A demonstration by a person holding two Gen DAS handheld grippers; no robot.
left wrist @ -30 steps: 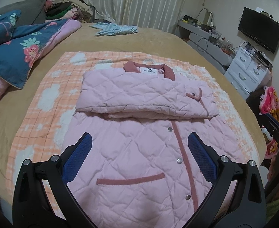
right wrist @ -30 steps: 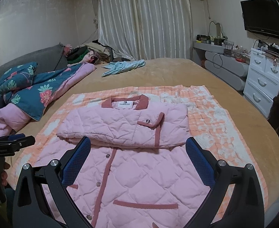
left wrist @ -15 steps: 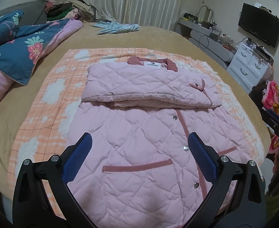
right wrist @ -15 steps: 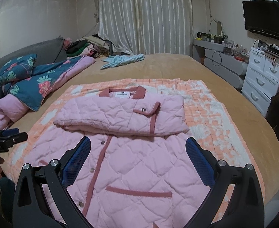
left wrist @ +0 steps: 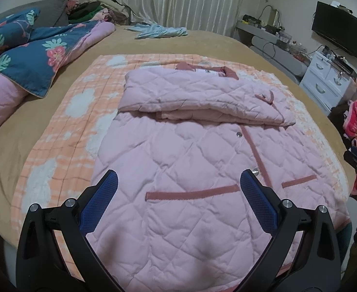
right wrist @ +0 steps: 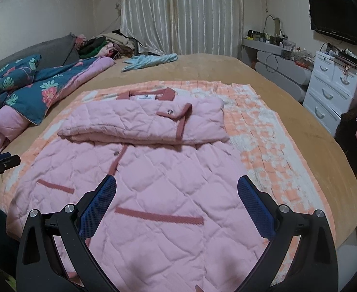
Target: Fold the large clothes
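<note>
On the bed (left wrist: 202,43), pink quilted jacket (left wrist: 190,170) sleeves folded across, left hand-held gripper (left wrist: 178,187) spread, right hand-held gripper (right wrist: 177,189) spread

The pink quilted jacket (left wrist: 193,160) lies on the orange checked blanket (left wrist: 64,131) spread over the tan bed (left wrist: 183,43). The blue floral duvet (left wrist: 30,51) sits at ten o'clock, the white drawer chest (left wrist: 326,85) at two o'clock.

The jacket (left wrist: 193,160) is matt quilted pink cloth; the blanket (left wrist: 64,131) under it looks soft, fuzzy; the TV (right wrist: 336,17) is glossy black.
</note>
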